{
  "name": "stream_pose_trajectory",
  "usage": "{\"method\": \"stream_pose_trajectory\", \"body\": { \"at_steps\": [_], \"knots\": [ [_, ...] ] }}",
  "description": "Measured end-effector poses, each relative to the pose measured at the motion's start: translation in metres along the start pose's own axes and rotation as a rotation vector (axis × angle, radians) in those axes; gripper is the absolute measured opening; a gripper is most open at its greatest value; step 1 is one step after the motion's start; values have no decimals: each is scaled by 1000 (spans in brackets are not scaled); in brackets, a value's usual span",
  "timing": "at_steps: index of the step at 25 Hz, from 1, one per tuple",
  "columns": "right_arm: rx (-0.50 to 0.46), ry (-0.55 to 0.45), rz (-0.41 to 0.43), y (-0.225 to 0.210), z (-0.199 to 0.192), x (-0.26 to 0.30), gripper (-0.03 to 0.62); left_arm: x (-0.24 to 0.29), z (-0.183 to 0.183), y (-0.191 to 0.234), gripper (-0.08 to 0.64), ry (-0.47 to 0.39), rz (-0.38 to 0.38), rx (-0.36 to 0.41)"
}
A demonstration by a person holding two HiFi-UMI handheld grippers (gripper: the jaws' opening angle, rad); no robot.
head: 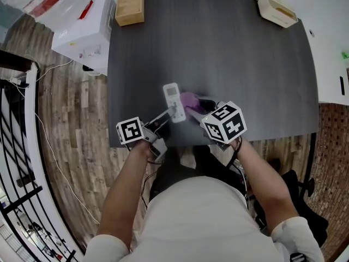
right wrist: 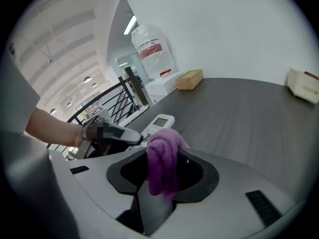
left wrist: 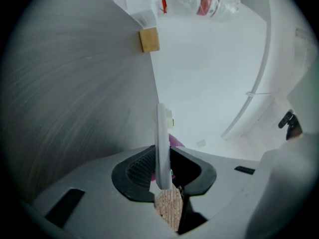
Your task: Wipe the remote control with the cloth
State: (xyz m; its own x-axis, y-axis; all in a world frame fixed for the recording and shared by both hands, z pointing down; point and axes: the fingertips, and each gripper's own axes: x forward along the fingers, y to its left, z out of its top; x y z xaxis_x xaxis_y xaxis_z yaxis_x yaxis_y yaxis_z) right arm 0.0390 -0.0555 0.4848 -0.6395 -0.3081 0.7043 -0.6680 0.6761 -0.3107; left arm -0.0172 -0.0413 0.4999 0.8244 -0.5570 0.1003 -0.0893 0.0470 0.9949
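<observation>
A white remote control (head: 172, 100) is near the front edge of the dark grey table (head: 240, 64). My left gripper (head: 169, 114) is shut on its near end. In the left gripper view the remote (left wrist: 161, 143) stands edge-on, with both pads of the left gripper (left wrist: 162, 158) pressing on it. My right gripper (head: 198, 109) is shut on a bunched purple cloth (head: 190, 100), which lies against the remote's right side. In the right gripper view the cloth (right wrist: 162, 163) hangs between that gripper's jaws (right wrist: 163, 159), with the remote (right wrist: 158, 123) just beyond it.
A wooden box (head: 130, 4) sits at the table's far left corner and a cream holder (head: 277, 10) at the far right. A white carton (head: 84, 29) and cables lie on the wood floor at left, beside a black railing (head: 19, 146).
</observation>
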Motion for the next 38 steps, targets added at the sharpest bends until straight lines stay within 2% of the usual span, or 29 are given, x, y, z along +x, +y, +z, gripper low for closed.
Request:
{"method": "stream_pose_trajectory", "body": {
  "at_steps": [2,4,7,9,11,14,16,18,20,22,24,28,31,35,36,38],
  "knots": [
    [-33,24,20,16,-12,-4,149,-2,3,5,92,-10,29,15],
    [-96,65,77,40,-26,-6,149,-4,4,12,92,-1,73,65],
    [-203,136,179,78,-46,-9,149,1,1,14,92,47,133,171],
    [-230,163,209,86,-54,-13,149,5,-1,14,91,86,182,282],
    [-227,170,188,76,-55,-20,149,4,0,18,91,146,293,477],
    [-222,143,50,37,-39,-34,149,-2,2,25,91,296,535,938],
    [-237,106,-78,11,-16,-38,149,-2,1,29,91,391,649,1207],
    [-276,84,-165,-2,5,-30,149,0,-5,34,91,454,697,1364],
    [-338,106,-198,-4,13,-11,149,3,-12,36,91,483,712,1459],
    [-411,162,-206,-5,7,9,149,5,-17,36,91,489,710,1523],
    [-438,205,-211,-8,-4,20,149,7,-20,36,92,478,699,1557],
    [-391,214,-212,-11,-6,22,149,-2,-18,42,100,447,695,1563],
    [-393,220,-209,-11,-6,23,149,-13,-19,55,166,454,697,1541],
    [-371,219,-209,-12,-6,21,149,-12,-20,66,156,475,679,1532],
    [-367,220,-209,-13,-7,20,149,-11,-18,65,109,468,684,1542],
    [-363,222,-216,-14,-7,19,149,-11,-14,59,109,456,696,1583]
  ]
}}
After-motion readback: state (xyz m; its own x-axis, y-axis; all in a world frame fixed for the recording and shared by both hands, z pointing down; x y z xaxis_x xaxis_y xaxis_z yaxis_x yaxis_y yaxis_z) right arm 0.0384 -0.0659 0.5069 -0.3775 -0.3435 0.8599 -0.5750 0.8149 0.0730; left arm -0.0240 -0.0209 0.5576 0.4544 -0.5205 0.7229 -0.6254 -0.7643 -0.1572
